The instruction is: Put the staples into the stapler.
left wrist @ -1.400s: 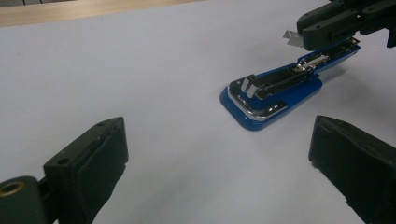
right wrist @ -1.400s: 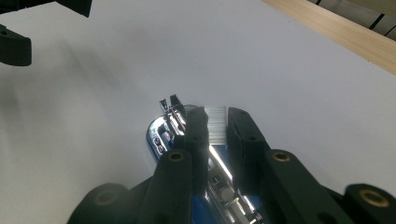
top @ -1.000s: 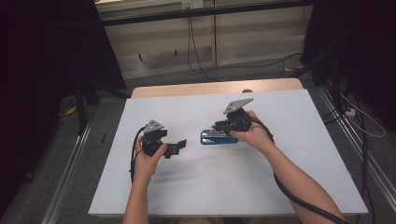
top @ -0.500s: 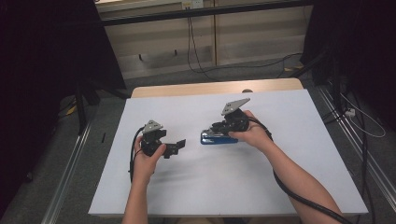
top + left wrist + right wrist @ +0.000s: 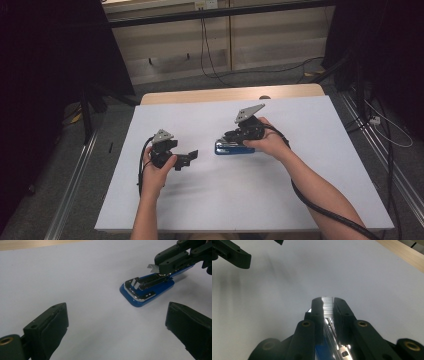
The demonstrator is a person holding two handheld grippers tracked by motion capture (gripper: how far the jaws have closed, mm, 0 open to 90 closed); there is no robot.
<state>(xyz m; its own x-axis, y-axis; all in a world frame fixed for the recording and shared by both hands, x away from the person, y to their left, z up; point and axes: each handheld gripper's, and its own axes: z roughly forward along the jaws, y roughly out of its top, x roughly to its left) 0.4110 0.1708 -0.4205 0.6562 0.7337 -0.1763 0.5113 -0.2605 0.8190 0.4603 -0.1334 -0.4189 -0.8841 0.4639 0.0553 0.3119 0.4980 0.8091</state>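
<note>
A blue stapler [image 5: 231, 149] lies near the middle of the white table top, its top swung open so the chrome magazine [image 5: 146, 285] shows. My right gripper [image 5: 229, 137] hovers just over it, shut on a short silvery strip of staples [image 5: 327, 307]. In the left gripper view the strip [image 5: 152, 267] juts from the right gripper's jaws above the stapler's back end. My left gripper [image 5: 190, 157] sits to the stapler's left, held low, its pads [image 5: 53, 325] wide apart with nothing between them, pointing at the stapler [image 5: 147, 290].
The white table top [image 5: 300, 190] has a bare wooden strip [image 5: 200, 96] along its far edge. Cables trail from both grippers toward the person. Dark frames and floor cables surround the table.
</note>
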